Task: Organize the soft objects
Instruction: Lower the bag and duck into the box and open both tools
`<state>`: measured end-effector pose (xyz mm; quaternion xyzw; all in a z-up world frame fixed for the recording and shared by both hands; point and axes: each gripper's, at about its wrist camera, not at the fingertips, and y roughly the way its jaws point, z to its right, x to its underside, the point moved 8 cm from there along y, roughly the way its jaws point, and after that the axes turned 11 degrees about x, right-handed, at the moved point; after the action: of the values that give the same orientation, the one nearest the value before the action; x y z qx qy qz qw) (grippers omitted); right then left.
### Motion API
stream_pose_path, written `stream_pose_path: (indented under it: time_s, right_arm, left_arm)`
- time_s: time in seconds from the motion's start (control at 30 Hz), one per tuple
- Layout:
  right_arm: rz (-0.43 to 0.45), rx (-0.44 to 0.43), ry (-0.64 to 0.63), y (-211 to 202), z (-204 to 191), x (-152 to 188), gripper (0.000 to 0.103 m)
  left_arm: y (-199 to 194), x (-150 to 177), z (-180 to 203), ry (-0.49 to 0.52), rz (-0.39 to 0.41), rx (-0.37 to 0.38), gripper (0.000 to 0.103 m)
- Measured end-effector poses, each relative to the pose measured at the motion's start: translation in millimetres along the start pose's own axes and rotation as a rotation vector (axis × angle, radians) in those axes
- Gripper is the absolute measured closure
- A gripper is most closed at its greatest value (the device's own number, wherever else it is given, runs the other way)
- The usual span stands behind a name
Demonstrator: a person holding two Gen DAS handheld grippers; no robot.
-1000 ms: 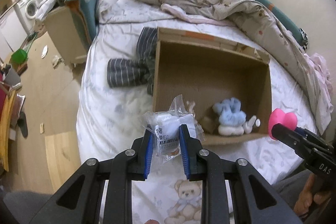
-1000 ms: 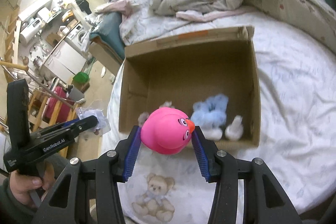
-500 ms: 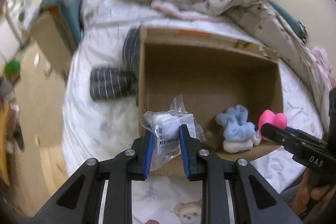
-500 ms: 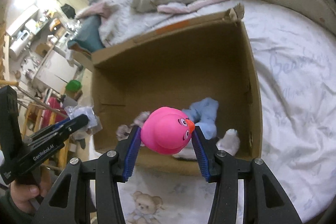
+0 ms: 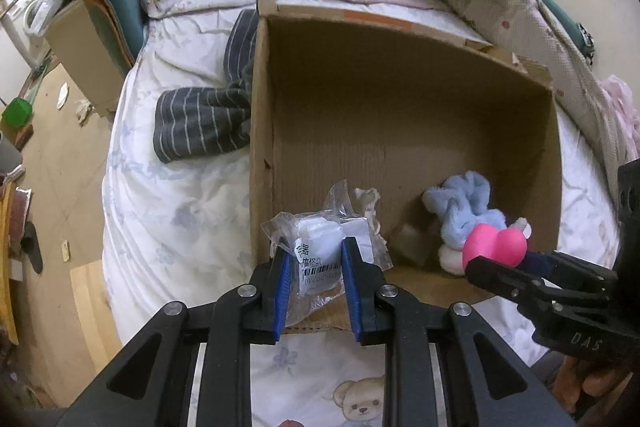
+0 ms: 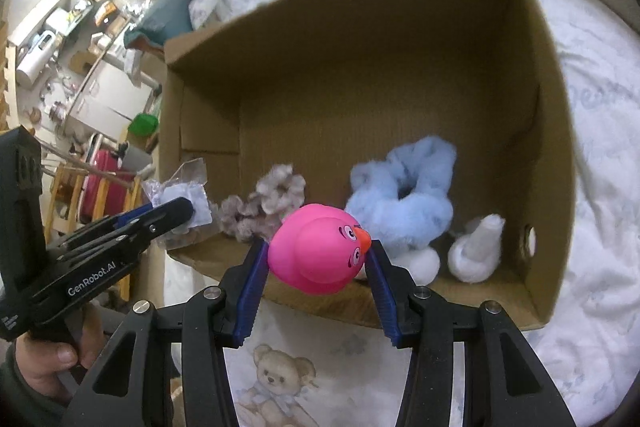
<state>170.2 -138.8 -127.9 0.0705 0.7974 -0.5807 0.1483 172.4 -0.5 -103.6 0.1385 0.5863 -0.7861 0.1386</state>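
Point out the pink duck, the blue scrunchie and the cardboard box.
pink duck [image 6: 316,251], right wrist view, on its head.
blue scrunchie [image 6: 400,203], right wrist view, fluffy ring.
cardboard box [image 6: 360,39], right wrist view, far inner wall.

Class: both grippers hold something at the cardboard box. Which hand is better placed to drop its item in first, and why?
Probably right. The right gripper holds the pink duck past the box rim; the left gripper's bag sits at the near corner.
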Motion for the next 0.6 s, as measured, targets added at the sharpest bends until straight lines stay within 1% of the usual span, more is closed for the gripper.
stream_pose_path:
  time_s: [0.1,0.23,0.4,0.47,0.5,0.57,0.6]
  right_arm:
    - [-0.009,0.005,-0.010,3.2,-1.6,1.6,0.051]
    - [-0.023,-0.001,0.000,6.5,-0.8,2.4,0.051]
    - [-0.025,-0.015,0.012,6.6,-2.0,2.1,0.051]
    - [-0.028,-0.018,0.022,6.6,-0.3,2.0,0.050]
    - [-0.030,-0.020,0.029,6.6,1.2,2.5,0.050]
    - [-0.027,-0.030,0.045,5.5,3.4,2.0,0.045]
    - [-0.023,-0.036,0.052,4.0,4.9,2.1,0.041]
  left_arm:
    - [2.2,1.6,0.3,-0.008,-0.006,0.006,0.081]
    - [2.0,0.8,5.1,0.008,-0.005,0.013,0.081]
    - [6.8,4.9,8.4,0.023,-0.028,0.018,0.080]
    - [8.8,6.3,8.6,0.022,-0.037,0.021,0.070]
    - [9.0,6.5,8.7,0.018,-0.037,0.026,0.068]
    - [7.8,5.8,8.7,0.013,-0.034,0.032,0.055]
    - [7.2,5.4,8.6,0.012,-0.032,0.035,0.053]
